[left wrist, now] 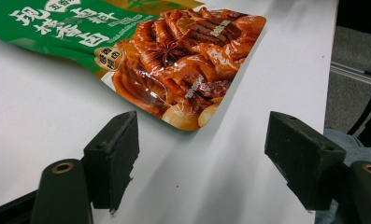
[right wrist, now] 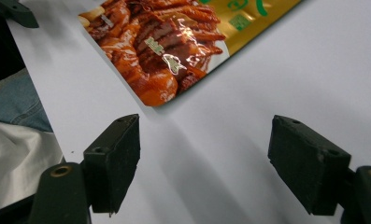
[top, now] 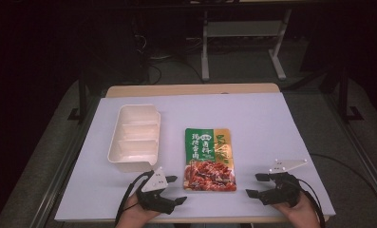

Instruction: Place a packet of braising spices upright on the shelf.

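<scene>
A flat food pouch (top: pixel 210 159), green and gold on top with a picture of braised meat below, lies face up in the middle of the white table (top: pixel 271 123). Its lower end shows in the left gripper view (left wrist: pixel 174 56) and in the right gripper view (right wrist: pixel 160 51). My left gripper (top: pixel 174 189) rests open at the pouch's lower left corner, jaws wide apart with nothing between them (left wrist: pixel 202 163). My right gripper (top: pixel 255 185) stands open to the right of the pouch's lower end, also holding nothing (right wrist: pixel 204 163).
A cream plastic tray (top: pixel 114 147) with three compartments sits left of the pouch, just beyond my left gripper. The table's front edge runs right under both hands. Desk legs and cables stand on the floor beyond the far edge.
</scene>
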A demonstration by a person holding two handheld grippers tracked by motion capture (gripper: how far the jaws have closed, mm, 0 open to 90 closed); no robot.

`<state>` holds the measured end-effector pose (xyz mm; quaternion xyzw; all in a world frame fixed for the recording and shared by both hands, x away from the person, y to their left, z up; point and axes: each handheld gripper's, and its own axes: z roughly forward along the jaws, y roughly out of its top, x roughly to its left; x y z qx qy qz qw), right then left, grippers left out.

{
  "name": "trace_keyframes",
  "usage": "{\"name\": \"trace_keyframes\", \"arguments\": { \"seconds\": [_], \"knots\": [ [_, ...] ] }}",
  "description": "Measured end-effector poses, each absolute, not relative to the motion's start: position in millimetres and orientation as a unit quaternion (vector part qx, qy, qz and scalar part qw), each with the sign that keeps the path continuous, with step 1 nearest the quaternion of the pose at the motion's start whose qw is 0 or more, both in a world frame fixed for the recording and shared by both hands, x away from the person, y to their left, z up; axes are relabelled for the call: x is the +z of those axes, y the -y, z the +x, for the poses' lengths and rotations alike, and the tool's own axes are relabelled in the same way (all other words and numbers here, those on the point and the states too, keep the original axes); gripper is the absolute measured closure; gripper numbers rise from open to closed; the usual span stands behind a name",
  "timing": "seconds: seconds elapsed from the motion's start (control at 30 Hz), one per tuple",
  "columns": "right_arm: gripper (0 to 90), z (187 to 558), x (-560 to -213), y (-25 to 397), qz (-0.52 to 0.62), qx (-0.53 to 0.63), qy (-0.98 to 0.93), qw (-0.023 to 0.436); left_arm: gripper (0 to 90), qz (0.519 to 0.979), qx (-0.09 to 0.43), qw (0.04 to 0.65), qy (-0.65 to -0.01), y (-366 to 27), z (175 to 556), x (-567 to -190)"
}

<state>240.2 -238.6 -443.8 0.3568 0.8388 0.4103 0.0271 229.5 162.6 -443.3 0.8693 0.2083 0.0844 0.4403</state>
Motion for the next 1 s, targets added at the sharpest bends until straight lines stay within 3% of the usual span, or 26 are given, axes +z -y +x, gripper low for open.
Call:
{"name": "trace_keyframes", "arguments": {
  "seconds": [0.6,0.83,1.0],
  "knots": [
    [24.4,238.8,-441.3,240.1,0.358,0.42,-0.833,0.042,35.7,0.867,0.087,0.441,-0.212,-157.6,242.4,-432.4],
    [24.4,238.3,-439.6,241.7,0.36,0.427,-0.828,0.044,45.4,0.875,0.079,0.43,-0.207,-144.6,251.1,-432.6],
    [24.4,238.5,-441.1,239.8,0.359,0.419,-0.833,0.047,59.5,0.888,0.076,0.409,-0.196,-127.7,258.1,-434.9]
  ]
}}
